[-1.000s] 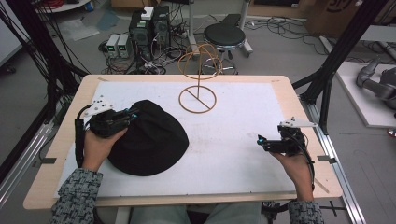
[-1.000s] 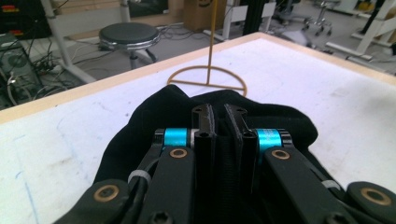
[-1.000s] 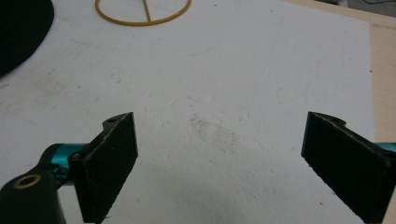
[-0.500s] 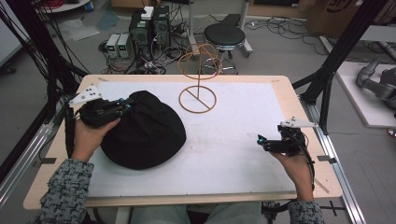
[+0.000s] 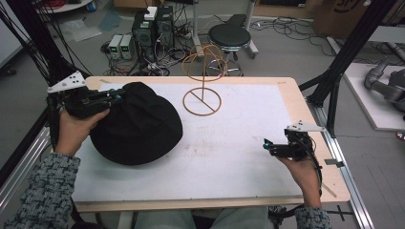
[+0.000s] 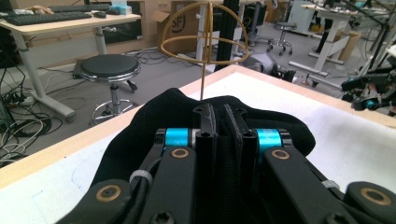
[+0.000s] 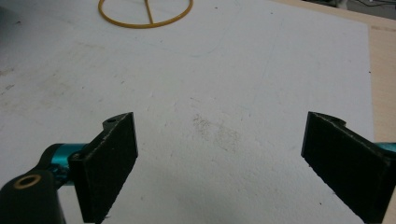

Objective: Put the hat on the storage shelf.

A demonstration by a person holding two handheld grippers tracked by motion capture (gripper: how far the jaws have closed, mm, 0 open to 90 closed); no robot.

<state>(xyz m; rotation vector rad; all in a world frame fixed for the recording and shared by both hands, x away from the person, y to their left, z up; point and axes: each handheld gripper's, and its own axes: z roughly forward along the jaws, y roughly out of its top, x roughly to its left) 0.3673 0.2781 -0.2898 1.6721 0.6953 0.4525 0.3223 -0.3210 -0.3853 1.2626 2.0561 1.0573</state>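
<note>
Since the earlier frame I am carrying my left gripper [image 5: 112, 98] up and toward the upper left of the high view, and the black hat [image 5: 136, 125] is coming along with it, its near edge lifting off the bench [image 5: 239, 162]. My right gripper [image 5: 267, 143] is sitting where it was.

At the left of the frame, my left gripper is clenched on the hat's brim; in the left gripper view the jaws are standing almost together with black cloth [image 6: 224, 116] pinched between them. The rest of the hat is lying in the centre-left of the high view, sagging onto the white bench top. It is looking roughly round, so I cannot tell a clear long axis; the crown is bulging upward and the pinched edge is pointing toward the frame's left.

In the middle, the wire hat stand [image 5: 202, 71] is rising at the upper centre, just beside the hat. I am judging that the limp cloth could slip from so narrow a pinch, or the dragging brim could snag the stand's ring base [image 5: 202, 101] and tip it.

At the right, my right gripper is released, jaws wide over bare bench [image 7: 219, 126].
</note>
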